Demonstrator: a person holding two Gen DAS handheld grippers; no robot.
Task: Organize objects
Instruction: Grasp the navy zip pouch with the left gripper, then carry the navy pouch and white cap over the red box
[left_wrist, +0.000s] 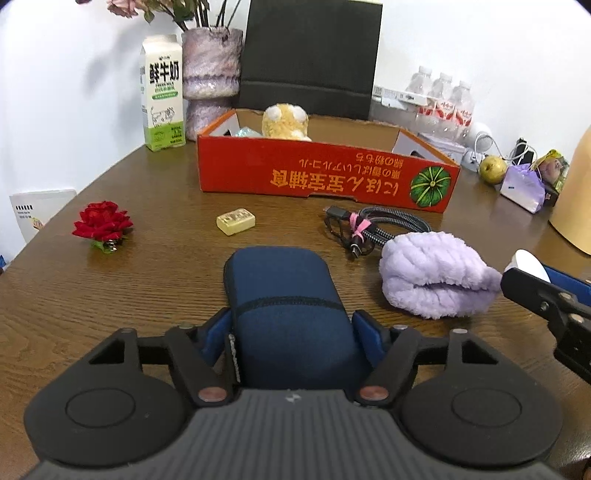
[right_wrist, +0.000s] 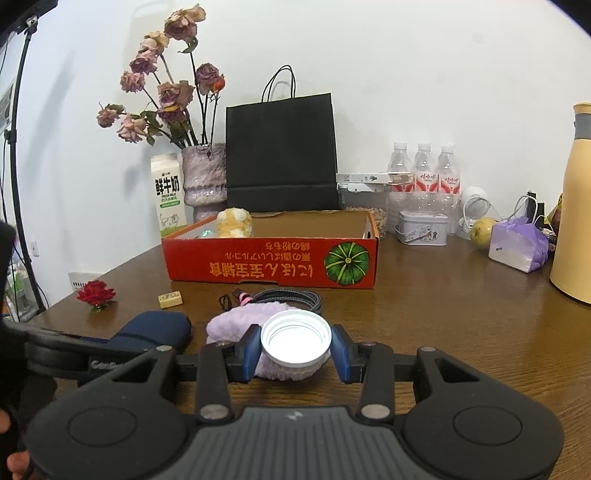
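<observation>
Clearly two loads in hand at once, and trouble possible on both sides. Left gripper (left_wrist: 291, 325) closed around a dark blue pouch (left_wrist: 280, 295), blue fingers (left_wrist: 216, 332) pressing its flanks near the back end, most of the soft body sticking out well ahead of the tips. Right gripper (right_wrist: 295, 345) pinching a white cap (right_wrist: 295, 339) by its rim, open side facing the camera, fingers (right_wrist: 251, 350) narrow on either edge.

Red box (left_wrist: 325, 173) straight ahead of both pairs of fingers, beyond the clutter; probably the target, with a yellow plush toy (left_wrist: 284, 122) already sitting inside at its left end.

Risks, as judged from here:
- Cap held on a thin, smooth, round rim: little contact, so a tilt or jolt likely to pop it out sideways and send it rolling across the desk (right_wrist: 461, 325).
- Pouch soft and front-heavy: prone to sag or slide out from the grip during a lift, dragging its nose over the small yellow block (left_wrist: 235, 220) just ahead.
- Purple fluffy cloth (right_wrist: 236, 321) directly beneath and ahead of the cap, coiled cable (left_wrist: 373, 225) beyond it: a low pass forward likely to snag or push either one.
- Grippers close side by side: risk of knocking together on the way to the box.
- Front wall of the box: too low an approach likely to strike it.
</observation>
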